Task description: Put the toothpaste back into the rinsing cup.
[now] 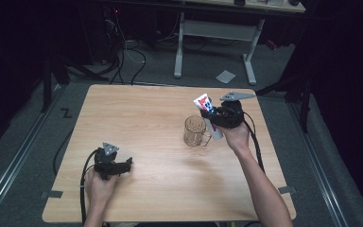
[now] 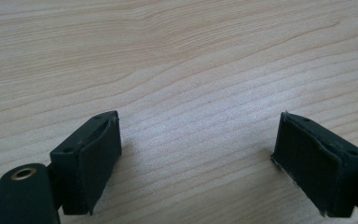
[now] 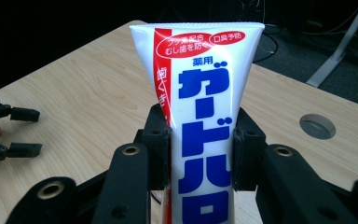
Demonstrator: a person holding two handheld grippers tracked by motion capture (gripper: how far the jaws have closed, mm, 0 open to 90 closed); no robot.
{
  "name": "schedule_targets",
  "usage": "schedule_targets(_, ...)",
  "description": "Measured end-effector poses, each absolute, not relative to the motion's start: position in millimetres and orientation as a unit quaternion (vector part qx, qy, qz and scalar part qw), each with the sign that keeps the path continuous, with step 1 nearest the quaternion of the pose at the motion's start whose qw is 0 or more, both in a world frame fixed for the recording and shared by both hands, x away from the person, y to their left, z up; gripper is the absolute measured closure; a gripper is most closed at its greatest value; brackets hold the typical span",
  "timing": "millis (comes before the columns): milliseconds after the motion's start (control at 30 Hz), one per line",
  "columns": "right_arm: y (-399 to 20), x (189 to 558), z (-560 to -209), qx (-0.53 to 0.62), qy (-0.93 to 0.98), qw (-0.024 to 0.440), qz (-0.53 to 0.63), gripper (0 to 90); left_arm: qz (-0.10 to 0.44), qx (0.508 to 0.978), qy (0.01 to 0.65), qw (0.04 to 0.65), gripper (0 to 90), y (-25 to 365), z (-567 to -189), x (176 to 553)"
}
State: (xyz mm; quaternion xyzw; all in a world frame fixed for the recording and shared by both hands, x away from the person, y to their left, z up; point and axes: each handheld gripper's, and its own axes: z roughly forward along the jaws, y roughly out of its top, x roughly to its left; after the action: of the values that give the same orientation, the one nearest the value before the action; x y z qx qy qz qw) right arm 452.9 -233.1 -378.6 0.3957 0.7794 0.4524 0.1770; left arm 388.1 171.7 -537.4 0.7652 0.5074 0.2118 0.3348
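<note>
While the left gripper [image 1: 123,166] lies low near the front left corner of the desk [image 1: 137,109], its jaws stand wide apart with nothing but bare wood grain between them, as the left gripper view shows. The left hand [image 1: 99,187] wraps its body from behind, and its cable [image 1: 82,189] curls back toward the front edge.

Over the right half of the desk, the right gripper [image 1: 213,119] is clamped on a toothpaste tube [image 1: 208,116]. In the right gripper view the two black pads press on either side of the tube [image 3: 203,121], about midway along its length, and the flat crimped end points up and away from the camera. The tube is white with a red band and large blue characters. From above, it tilts, its crimped end up toward the far edge and its lower end slanting down toward the right hand [image 1: 236,137].

A clear glass mug [image 1: 195,131] stands upright on the desk just left of the tube's lower end, its handle turned to the right, toward the tube. Whether tube and mug touch cannot be told. The grey three-cornered plate [image 1: 237,96] sits on top of the right gripper.
</note>
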Motion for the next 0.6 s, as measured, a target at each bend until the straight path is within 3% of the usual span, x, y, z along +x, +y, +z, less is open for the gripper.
schedule_targets(600,-217,473,-380,0.409,0.768,0.180,0.459,64.9,0.211,0.767,0.506,0.334,15.0,172,-537,388)
